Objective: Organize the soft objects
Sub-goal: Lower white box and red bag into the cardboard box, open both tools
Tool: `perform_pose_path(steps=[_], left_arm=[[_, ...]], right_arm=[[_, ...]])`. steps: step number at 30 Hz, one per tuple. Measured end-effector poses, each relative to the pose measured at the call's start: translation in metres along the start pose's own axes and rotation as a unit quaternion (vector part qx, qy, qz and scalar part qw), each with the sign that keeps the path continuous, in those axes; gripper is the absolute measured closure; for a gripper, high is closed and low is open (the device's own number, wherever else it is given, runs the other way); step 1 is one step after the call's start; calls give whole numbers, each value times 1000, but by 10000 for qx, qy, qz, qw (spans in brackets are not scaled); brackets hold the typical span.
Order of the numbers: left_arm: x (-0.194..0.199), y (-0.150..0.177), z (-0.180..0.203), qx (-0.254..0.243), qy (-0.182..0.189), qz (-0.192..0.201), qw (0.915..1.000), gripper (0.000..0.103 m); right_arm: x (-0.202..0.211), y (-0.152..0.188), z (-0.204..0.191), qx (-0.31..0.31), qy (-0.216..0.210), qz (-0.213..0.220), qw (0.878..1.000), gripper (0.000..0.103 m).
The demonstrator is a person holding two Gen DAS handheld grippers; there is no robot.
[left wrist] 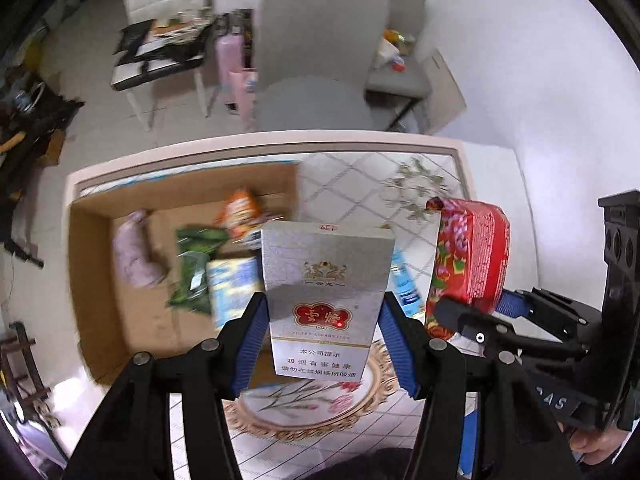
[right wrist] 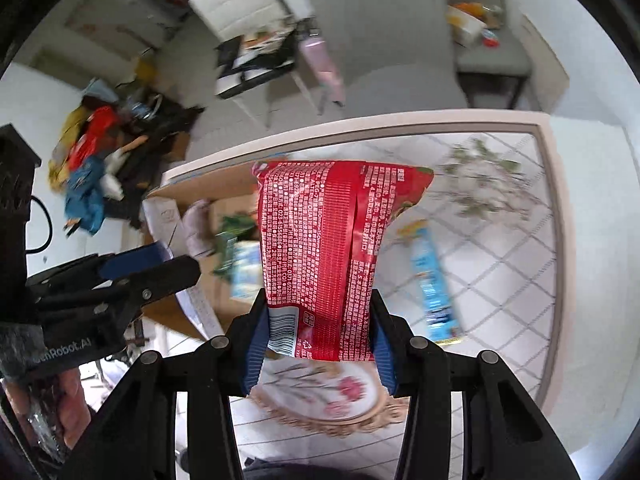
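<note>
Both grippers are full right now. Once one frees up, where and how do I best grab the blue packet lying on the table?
Grip the blue packet across its narrow width near the middle, coming straight down from above. It lies flat on the tablecloth, long and slim, with bare cloth on both long sides, so the fingers should fit either side. Its outline is motion-blurred, so confirm first.

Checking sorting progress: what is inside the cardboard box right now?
Inside the cardboard box lie a lilac soft item, a green packet, an orange packet and a light blue packet. The held cigarette pack covers the box's right part.
</note>
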State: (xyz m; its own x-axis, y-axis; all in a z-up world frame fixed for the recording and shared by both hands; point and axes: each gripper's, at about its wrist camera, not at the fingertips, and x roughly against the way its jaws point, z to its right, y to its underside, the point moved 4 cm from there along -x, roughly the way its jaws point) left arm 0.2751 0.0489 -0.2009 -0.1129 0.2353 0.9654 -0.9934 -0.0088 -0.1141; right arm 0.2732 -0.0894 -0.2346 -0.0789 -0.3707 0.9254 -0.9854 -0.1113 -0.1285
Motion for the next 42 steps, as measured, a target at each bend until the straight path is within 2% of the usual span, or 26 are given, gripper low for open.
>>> perform_pose_path(steps=[3,9,15,19,23,28,29,30,32,37,40,42], left_arm=[[12,19,-45,262,-114,23,9996,50],[9,44,-121,685,-355,-133,9969,50],[-31,52,-178,991,-450,-618,9921,50],[-67,54,-203,1112,-550,-984,9874,50],[-97,55,-216,1130,-662,-1321,9825,49],[-109,58,-222,1169,-763,-1505,9787,49],[-109,58,-222,1162,-757,-1496,9790,49],[-107,59,-222,1166,-781,-1473,9791,49],[-104,60,-220,1177,-771,-1423,9798,49],[-88,63,-214,1177,-863,-1212,9818,49],[-76,67,-205,1166,-838,-1029,9843,48],[-65,72,-200,1185,-799,-842,9861,47]], right_arm=[[-13,13,-43,188,-65,-124,9997,55],[-61,31,-106,389,-18,-494,9980,55],[-123,41,-146,475,26,-875,9950,55],[-159,41,-154,466,165,-1025,9935,55],[-190,40,-157,424,189,-1228,9914,55],[-216,45,-159,515,164,-1546,9865,51],[-218,45,-158,514,201,-1561,9862,45],[-218,44,-156,495,258,-1525,9867,34],[-216,41,-154,467,221,-1478,9877,26],[-203,36,-144,451,520,-1299,9891,26],[-192,33,-136,462,768,-1102,9899,18],[-181,32,-132,471,870,-979,9903,16]])
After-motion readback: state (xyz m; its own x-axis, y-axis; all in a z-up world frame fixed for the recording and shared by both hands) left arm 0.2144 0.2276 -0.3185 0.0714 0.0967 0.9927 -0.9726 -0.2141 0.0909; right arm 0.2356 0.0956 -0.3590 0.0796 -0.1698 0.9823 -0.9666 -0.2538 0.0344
